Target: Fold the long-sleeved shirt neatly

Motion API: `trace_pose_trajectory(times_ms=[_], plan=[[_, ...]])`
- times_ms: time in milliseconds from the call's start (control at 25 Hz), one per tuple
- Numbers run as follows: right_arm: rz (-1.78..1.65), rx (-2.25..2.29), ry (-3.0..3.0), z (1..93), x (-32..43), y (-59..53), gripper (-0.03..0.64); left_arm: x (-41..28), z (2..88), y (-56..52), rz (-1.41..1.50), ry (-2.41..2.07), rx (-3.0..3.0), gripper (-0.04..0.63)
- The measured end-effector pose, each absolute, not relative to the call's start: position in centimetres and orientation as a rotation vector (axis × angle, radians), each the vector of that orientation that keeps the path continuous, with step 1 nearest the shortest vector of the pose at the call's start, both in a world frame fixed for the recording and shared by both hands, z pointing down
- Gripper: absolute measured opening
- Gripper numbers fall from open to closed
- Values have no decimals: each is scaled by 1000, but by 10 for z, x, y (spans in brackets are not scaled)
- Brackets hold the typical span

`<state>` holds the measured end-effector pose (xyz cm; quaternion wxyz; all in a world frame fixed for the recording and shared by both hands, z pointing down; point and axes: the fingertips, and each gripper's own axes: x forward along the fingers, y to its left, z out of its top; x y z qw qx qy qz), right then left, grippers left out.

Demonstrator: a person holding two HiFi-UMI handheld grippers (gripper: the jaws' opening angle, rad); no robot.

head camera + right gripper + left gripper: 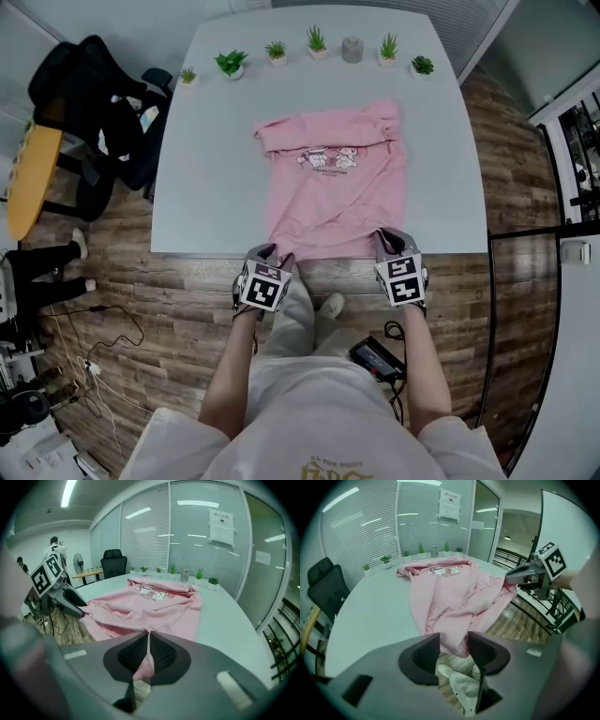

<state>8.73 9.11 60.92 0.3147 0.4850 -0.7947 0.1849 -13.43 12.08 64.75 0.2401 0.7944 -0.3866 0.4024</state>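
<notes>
Pink shirt (337, 187), one, left gripper (275, 253), right gripper (389, 236), six plants (231, 63)

The pink long-sleeved shirt (337, 187) lies rumpled on the white table (206, 187), printed front up, hem over the near edge

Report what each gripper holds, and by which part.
Right gripper: clamped on the pink shirt at its bottom hem, right corner. Left gripper: jaws apart around the hem's left corner, not clamped.

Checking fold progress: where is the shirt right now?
In the head view the shirt lies on the table's near half, its hem over the near edge, where the right gripper pinches it.
</notes>
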Motion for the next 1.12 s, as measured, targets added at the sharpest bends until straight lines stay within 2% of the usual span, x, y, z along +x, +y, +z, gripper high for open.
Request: trace_pose_trajectory(times_ms=[480,600,720,1120], plan=[[564,1390,-2116,600,100,90,24,-141,651,125,1183,-1101,2149,151],[575,1410,-2122,597,102,93,23,-143,646,126,1172,-1130,2154,99],[615,1444,-2121,597,107,96,23,-145,637,122,1166,-1184,2168,14],[717,1539,-2138,584,120,101,23,-145,599,109,1068,-1230,2222,12]])
